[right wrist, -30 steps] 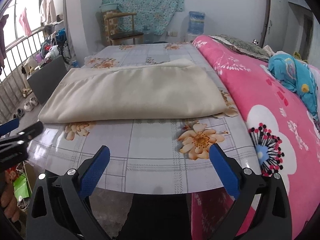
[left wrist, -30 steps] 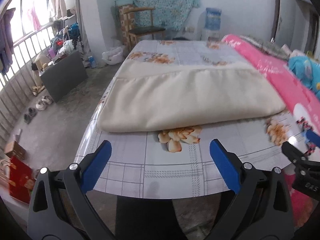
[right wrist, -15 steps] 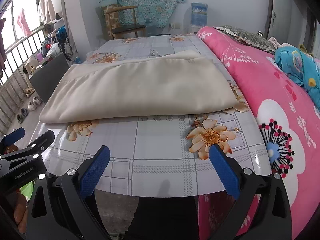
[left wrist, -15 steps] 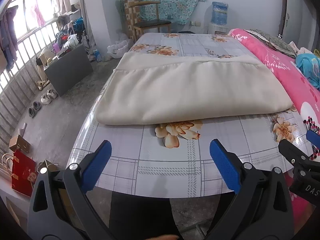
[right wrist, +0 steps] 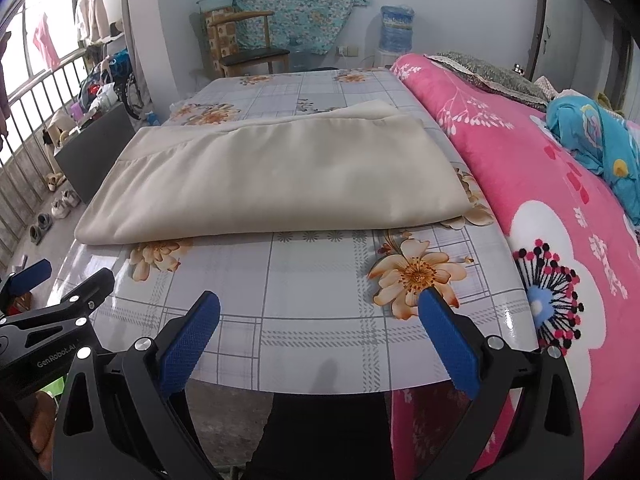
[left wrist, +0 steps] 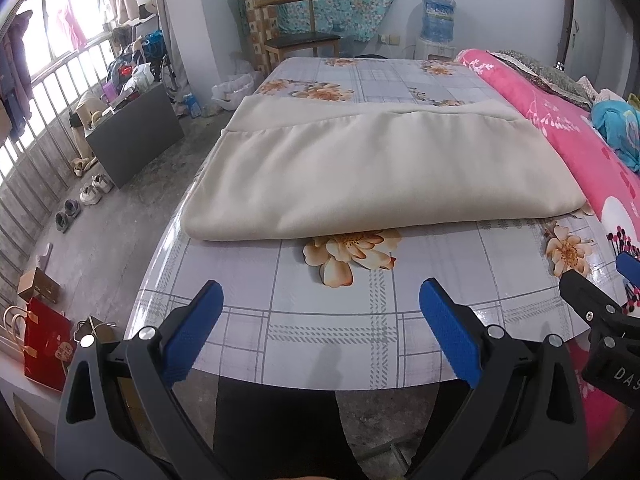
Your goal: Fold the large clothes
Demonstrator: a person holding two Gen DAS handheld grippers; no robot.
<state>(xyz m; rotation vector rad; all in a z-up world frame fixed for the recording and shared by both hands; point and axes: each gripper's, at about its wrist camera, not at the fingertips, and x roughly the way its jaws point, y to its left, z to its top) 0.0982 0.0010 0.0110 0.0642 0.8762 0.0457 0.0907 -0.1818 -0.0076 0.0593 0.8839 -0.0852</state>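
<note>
A large cream garment point(left wrist: 372, 172) point(right wrist: 280, 184) lies folded into a wide rectangle on the floral tablecloth of the table point(left wrist: 360, 312) point(right wrist: 320, 304). My left gripper point(left wrist: 320, 300) hangs open over the table's near edge, short of the cloth's front fold, nothing between its blue pads. My right gripper point(right wrist: 320, 308) is open too, at the same near edge further right, also short of the cloth. Each gripper shows in the other's view: the right one point(left wrist: 600, 312) at the right margin, the left one point(right wrist: 48, 296) at the left margin.
A pink flowered blanket point(right wrist: 560, 208) covers the bed against the table's right side, with a blue bundle point(right wrist: 592, 132) on it. A wooden chair point(left wrist: 296, 40) and water dispenser point(left wrist: 438, 20) stand beyond the far end. Left are a dark box point(left wrist: 132, 136), shoes point(left wrist: 80, 200), a red bag point(left wrist: 44, 348).
Both grippers have pulled back and risen slightly from the near table edge, so the folded cloth sits a little farther away. The cloth itself has not moved.
</note>
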